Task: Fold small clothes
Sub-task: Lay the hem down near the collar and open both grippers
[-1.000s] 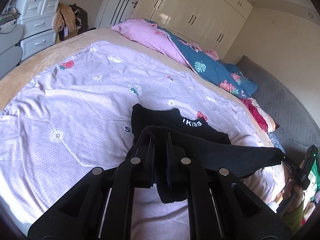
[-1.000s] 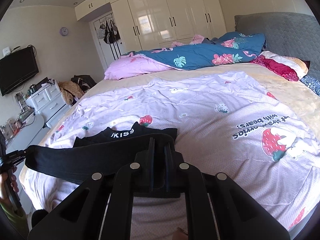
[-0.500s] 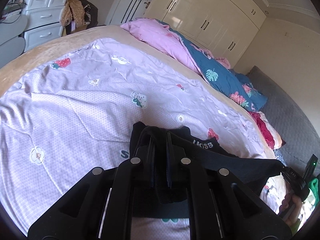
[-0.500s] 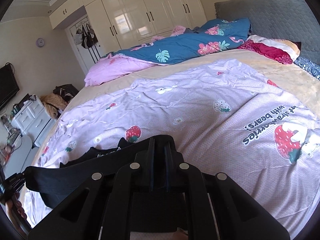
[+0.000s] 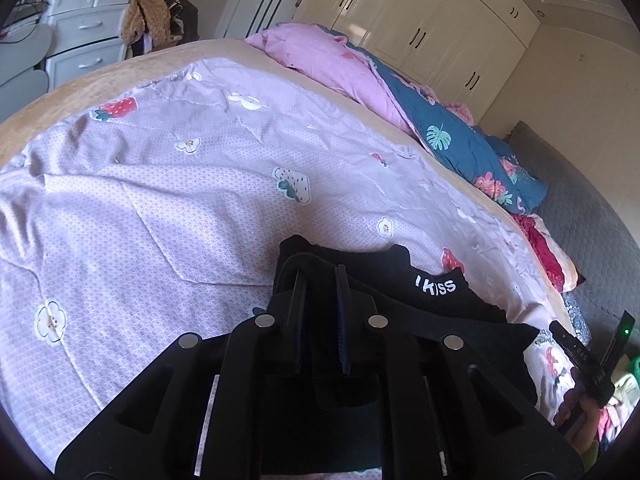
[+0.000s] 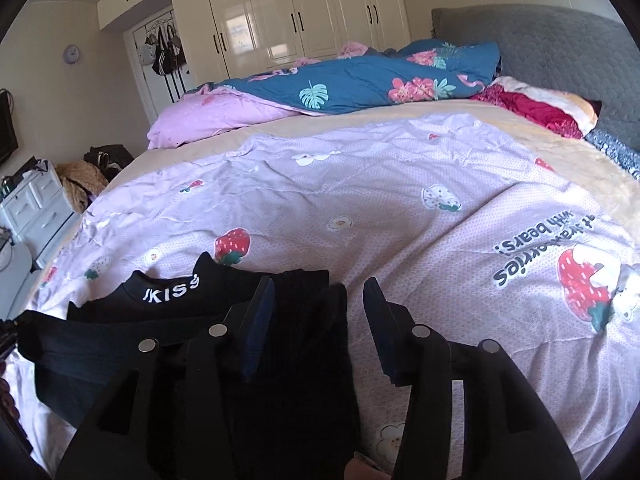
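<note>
A black garment (image 5: 434, 286) with a white "KISS" waistband (image 6: 168, 292) lies folded on the lilac strawberry quilt (image 6: 360, 208). My left gripper (image 5: 320, 276) is low over the garment's left end. Its jaws are opening by a narrow gap, and black cloth still lies between the pads. My right gripper (image 6: 318, 284) is over the garment's right end. Its jaws are opening wide, and the cloth lies flat beneath and between them, touching neither pad. In the left wrist view the right gripper (image 5: 580, 352) and the hand holding it show at the right edge.
A pink and a teal floral duvet (image 6: 352, 84) are heaped along the bed's far side. A red blanket (image 6: 532, 110) lies against the grey headboard (image 6: 560, 48). White drawers (image 5: 84, 28) with clothes beside them and a cream wardrobe (image 6: 296, 12) stand past the bed.
Both grippers came forward and down, laying the stretched black edge over the rest of the garment. The right jaws opened and let the cloth go. The left jaws parted slightly.
</note>
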{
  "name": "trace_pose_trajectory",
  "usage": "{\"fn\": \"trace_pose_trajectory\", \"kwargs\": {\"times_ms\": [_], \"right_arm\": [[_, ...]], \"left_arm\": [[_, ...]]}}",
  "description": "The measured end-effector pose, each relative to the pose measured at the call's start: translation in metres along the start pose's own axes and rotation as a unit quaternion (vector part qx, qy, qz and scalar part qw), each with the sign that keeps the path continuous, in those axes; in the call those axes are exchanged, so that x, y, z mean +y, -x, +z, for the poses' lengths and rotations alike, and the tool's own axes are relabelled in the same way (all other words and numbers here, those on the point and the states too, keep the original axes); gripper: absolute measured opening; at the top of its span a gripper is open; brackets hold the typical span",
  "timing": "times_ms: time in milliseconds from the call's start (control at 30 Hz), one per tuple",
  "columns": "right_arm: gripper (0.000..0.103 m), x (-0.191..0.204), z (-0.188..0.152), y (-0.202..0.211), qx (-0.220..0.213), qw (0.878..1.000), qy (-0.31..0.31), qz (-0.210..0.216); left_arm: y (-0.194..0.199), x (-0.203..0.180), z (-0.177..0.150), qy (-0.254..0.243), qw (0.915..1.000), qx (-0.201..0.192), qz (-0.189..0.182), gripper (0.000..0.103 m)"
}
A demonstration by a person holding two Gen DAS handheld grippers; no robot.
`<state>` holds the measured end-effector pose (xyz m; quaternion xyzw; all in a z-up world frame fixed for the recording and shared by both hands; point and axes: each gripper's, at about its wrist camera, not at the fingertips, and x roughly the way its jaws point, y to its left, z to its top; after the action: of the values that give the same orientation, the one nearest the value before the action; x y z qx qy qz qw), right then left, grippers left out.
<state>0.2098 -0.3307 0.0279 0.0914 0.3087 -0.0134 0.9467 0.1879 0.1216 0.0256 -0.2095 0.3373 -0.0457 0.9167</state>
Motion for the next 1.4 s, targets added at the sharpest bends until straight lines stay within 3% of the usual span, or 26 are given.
{"fn": "trace_pose_trajectory", "kwargs": {"times_ms": [33, 100, 233, 300, 367, 400, 433, 567, 733, 900, 1200, 1400], "right_arm": [[0.046, 0.001, -0.001, 0.003, -0.007, 1.000, 0.008, -0.001], [0.046, 0.004, -0.004, 0.010, -0.027, 0.999, 0.025, -0.006], [0.044, 0.014, -0.012, 0.019, -0.039, 0.997, 0.062, 0.011], [0.034, 0.025, -0.018, 0.021, -0.030, 0.994, 0.095, 0.036], [0.016, 0.036, -0.025, 0.020, -0.017, 0.991, 0.125, 0.055], [0.014, 0.042, -0.030, 0.017, 0.000, 0.988, 0.137, 0.069], [0.013, 0.046, -0.033, 0.012, 0.018, 0.986, 0.140, 0.083], [0.011, 0.062, -0.047, 0.001, 0.072, 0.977, 0.164, 0.114], [0.011, 0.076, -0.063, -0.012, 0.111, 0.972, 0.191, 0.082], [0.011, 0.069, -0.069, -0.032, 0.127, 0.975, 0.171, 0.067], [0.009, 0.062, -0.041, -0.075, 0.126, 0.982, 0.127, 0.063], [0.010, 0.053, -0.021, -0.083, 0.094, 0.989, 0.107, 0.048]], "left_arm": [[0.003, -0.002, 0.000, -0.004, 0.9999, -0.010, 0.011, 0.030], [0.015, -0.003, 0.002, -0.013, 0.9985, -0.040, 0.036, 0.047], [0.025, -0.009, -0.002, -0.030, 0.9985, -0.038, 0.027, 0.047], [0.021, -0.016, -0.013, -0.051, 0.9984, -0.011, 0.021, 0.044], [0.016, -0.023, -0.023, -0.056, 0.9983, 0.014, -0.007, 0.028], [0.012, -0.030, -0.029, -0.064, 0.9973, 0.028, -0.021, 0.010], [0.009, -0.037, -0.033, -0.075, 0.9962, 0.036, -0.023, 0.001], [-0.004, -0.061, -0.062, -0.139, 0.9872, 0.078, -0.012, 0.001], [-0.031, -0.070, -0.086, -0.171, 0.9783, 0.116, 0.015, 0.001], [-0.039, -0.071, -0.085, -0.178, 0.9781, 0.103, 0.032, 0.001], [-0.080, -0.069, -0.051, -0.162, 0.9805, 0.099, 0.051, 0.001], [-0.087, -0.072, -0.020, -0.159, 0.9846, 0.038, 0.062, 0.001]]}}
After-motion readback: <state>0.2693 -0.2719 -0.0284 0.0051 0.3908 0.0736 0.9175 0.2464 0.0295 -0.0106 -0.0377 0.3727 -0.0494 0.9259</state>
